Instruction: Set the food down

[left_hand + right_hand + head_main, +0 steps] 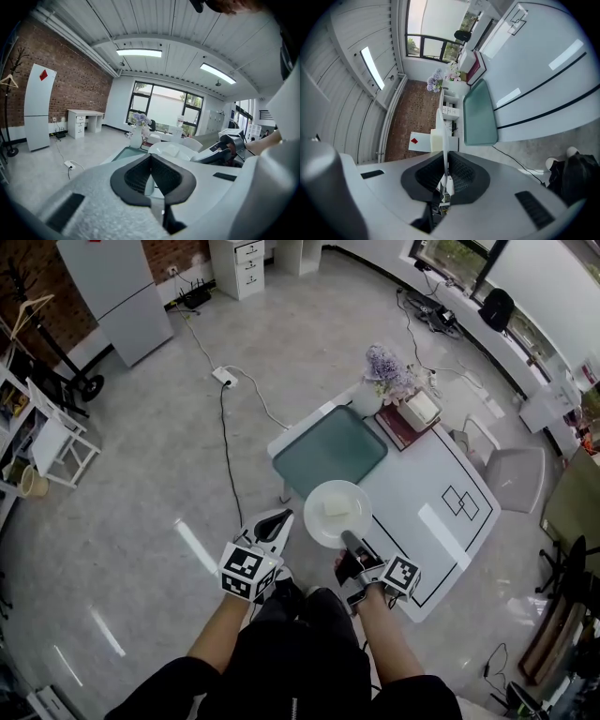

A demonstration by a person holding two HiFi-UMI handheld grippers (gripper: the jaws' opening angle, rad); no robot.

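A round white plate [319,521] carries a pale block of food [336,506]. My right gripper [345,537] is shut on the plate's near rim and holds it in the air above the near corner of the white table [441,521]. In the right gripper view the plate [442,119] stands edge-on between the pads, with the food [436,140] on its left side. My left gripper [281,515] hovers just left of the plate, shut and holding nothing. In the left gripper view the plate [189,152] and food [170,150] lie ahead of the left gripper [151,161].
A green tray [330,451] lies on the table's near-left part, just beyond the plate. At the far end stand a vase of flowers [384,367], a dark red book [401,426] and a white box [422,409]. A grey chair [516,474] stands beside the table. A cable [228,446] crosses the floor.
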